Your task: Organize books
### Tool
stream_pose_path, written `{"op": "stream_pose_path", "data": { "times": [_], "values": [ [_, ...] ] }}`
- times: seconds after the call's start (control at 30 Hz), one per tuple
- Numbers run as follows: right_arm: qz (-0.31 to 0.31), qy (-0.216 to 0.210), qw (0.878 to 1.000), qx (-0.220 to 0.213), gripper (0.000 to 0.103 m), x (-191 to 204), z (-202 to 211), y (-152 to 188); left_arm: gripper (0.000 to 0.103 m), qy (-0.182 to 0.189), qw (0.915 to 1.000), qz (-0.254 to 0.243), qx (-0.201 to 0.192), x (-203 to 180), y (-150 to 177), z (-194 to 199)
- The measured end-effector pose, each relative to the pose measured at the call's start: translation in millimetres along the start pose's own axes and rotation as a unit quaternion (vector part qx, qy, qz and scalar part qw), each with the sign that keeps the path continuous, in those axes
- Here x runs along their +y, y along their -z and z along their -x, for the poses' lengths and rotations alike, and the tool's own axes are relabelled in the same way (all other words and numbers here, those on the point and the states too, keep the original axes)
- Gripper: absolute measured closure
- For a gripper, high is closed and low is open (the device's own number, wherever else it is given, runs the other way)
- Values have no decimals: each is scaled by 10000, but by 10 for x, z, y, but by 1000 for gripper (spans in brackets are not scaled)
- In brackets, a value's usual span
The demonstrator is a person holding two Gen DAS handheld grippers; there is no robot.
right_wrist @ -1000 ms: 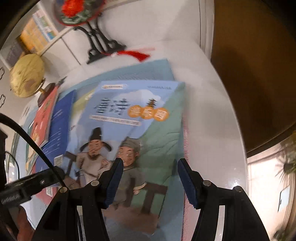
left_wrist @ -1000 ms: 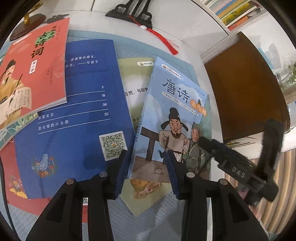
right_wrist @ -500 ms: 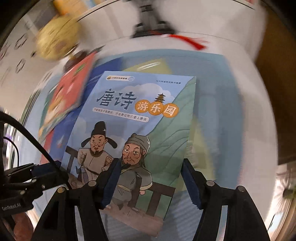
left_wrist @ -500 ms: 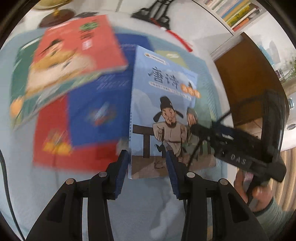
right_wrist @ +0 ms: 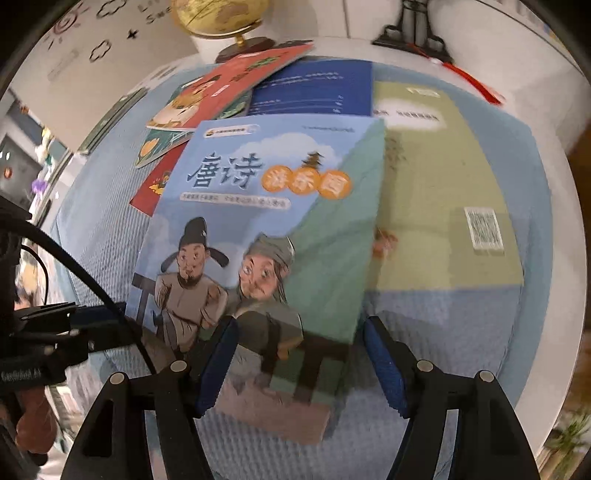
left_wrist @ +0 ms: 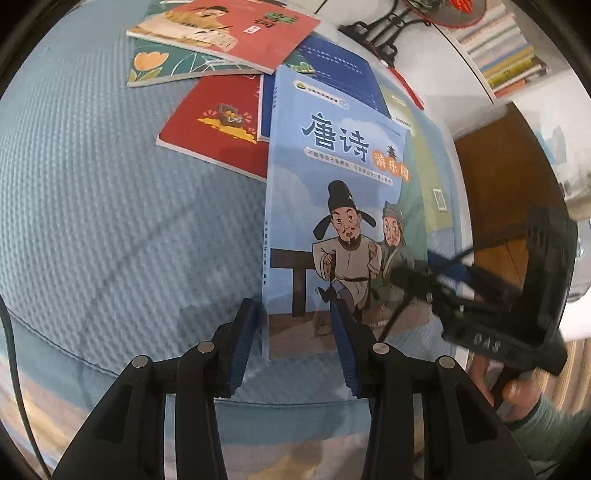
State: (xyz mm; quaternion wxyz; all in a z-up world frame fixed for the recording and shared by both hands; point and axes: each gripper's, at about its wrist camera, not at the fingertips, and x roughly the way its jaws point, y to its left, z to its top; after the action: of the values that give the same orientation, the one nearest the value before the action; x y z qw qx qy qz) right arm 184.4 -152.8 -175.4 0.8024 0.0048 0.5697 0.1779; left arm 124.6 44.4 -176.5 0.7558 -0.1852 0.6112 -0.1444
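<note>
A light-blue book (left_wrist: 332, 166) with two cartoon men on its cover lies on the blue cloth (left_wrist: 110, 221), its top over a red book (left_wrist: 218, 125). My left gripper (left_wrist: 293, 310) straddles its lower-left corner, partly open: the left finger sits beside the spine and the right finger lies over the cover. In the right wrist view the same book (right_wrist: 280, 155) has its lower-right part between the jaws of my right gripper (right_wrist: 299, 325). Those jaws are opening, one finger over the cover and the other just outside the book's right edge.
An orange-red book (left_wrist: 229, 26), a green flowered book (left_wrist: 159, 66) and a dark-blue book (left_wrist: 340, 70) overlap at the back. A yellow-green book (right_wrist: 443, 177) lies to the right. A globe (right_wrist: 221, 14) and a black stand (left_wrist: 380, 26) stand behind; the table ends at the right.
Both grippers and the light-blue book have shifted left across the cloth, off the yellow-green book. The right gripper's jaws stand wider than before; the left gripper's gap looks the same.
</note>
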Motion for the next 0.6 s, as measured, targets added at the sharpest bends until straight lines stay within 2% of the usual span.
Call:
{"op": "stream_pose_path", "data": {
  "times": [0.07,0.13,0.23,0.37,0.47,0.53,0.6],
  "values": [
    [37,-18,10000,-41,34,11,23,52,65,95,10000,26,-16,12,1,-20],
    [94,-123,9998,-82,43,44,60,120,65,171,9998,101,-32,5,-23,-39],
    [304,-12,9993,-199,49,84,100,202,65,403,9984,366,-120,74,-16,-38],
    [-43,-336,9991,-255,51,-38,85,214,65,734,9943,737,-212,225,59,31],
    [-199,-477,9982,-293,51,-113,91,197,66,902,9927,758,-239,194,84,103],
    [-254,-571,9976,-297,51,-162,101,207,66,1240,9890,722,-369,148,119,265],
    [-411,-758,9958,-291,51,-218,119,221,66,1685,9816,751,-500,108,112,401]
  ]
}}
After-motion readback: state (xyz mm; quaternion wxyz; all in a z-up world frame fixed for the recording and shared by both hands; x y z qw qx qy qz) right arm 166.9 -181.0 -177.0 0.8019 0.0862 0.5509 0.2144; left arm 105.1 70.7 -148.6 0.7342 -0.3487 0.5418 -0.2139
